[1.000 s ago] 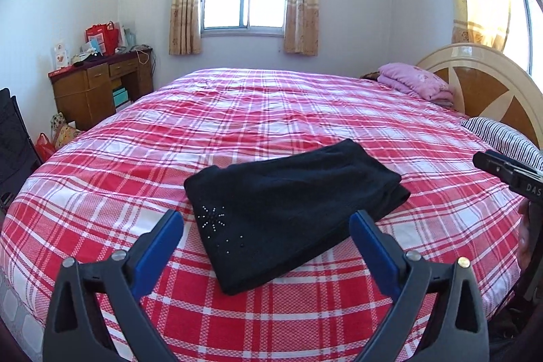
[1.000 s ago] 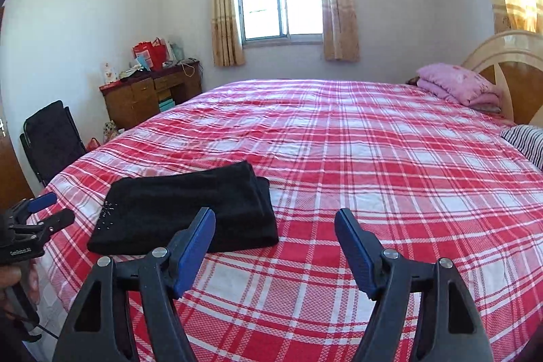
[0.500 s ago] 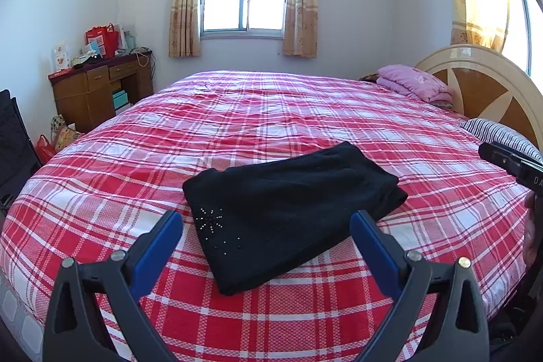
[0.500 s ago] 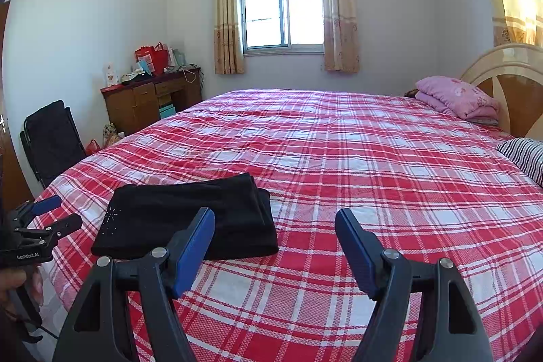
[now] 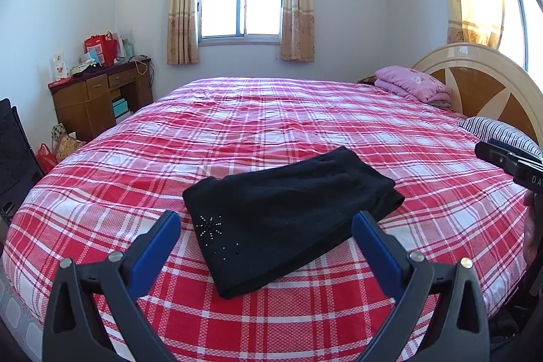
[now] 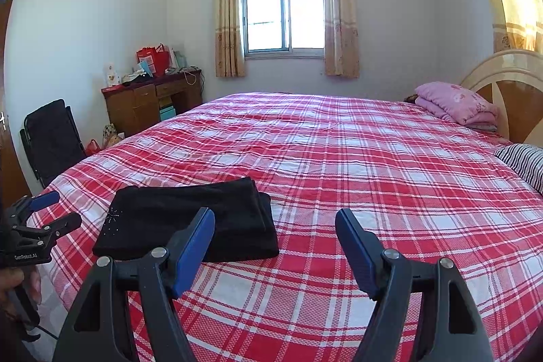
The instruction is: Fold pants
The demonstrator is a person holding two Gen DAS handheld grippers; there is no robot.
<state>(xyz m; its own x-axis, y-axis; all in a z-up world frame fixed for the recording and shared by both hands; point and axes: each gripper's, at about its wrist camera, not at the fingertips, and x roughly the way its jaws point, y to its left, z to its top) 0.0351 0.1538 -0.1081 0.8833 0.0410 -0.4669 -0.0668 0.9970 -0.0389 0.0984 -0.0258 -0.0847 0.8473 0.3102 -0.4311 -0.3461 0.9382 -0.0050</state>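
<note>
The black pants (image 5: 288, 209) lie folded into a compact rectangle on the red plaid bed (image 5: 271, 124), with a small bead pattern on the near corner. They also show in the right wrist view (image 6: 186, 223), left of centre. My left gripper (image 5: 266, 226) is open and empty, held back from and above the pants' near edge. My right gripper (image 6: 275, 226) is open and empty, to the right of the pants, above the bed. The left gripper also shows at the left edge of the right wrist view (image 6: 51, 212), open.
A folded pink blanket (image 5: 412, 85) and a striped pillow (image 5: 499, 133) lie by the wooden headboard (image 5: 492, 83) at the right. A wooden desk (image 5: 98, 97) and a black chair (image 6: 51, 138) stand left of the bed. A window (image 5: 242, 0) is on the far wall.
Both grippers have tilted up and drawn back slightly from the pants. The pants lie unmoved. Both grippers stay open.
</note>
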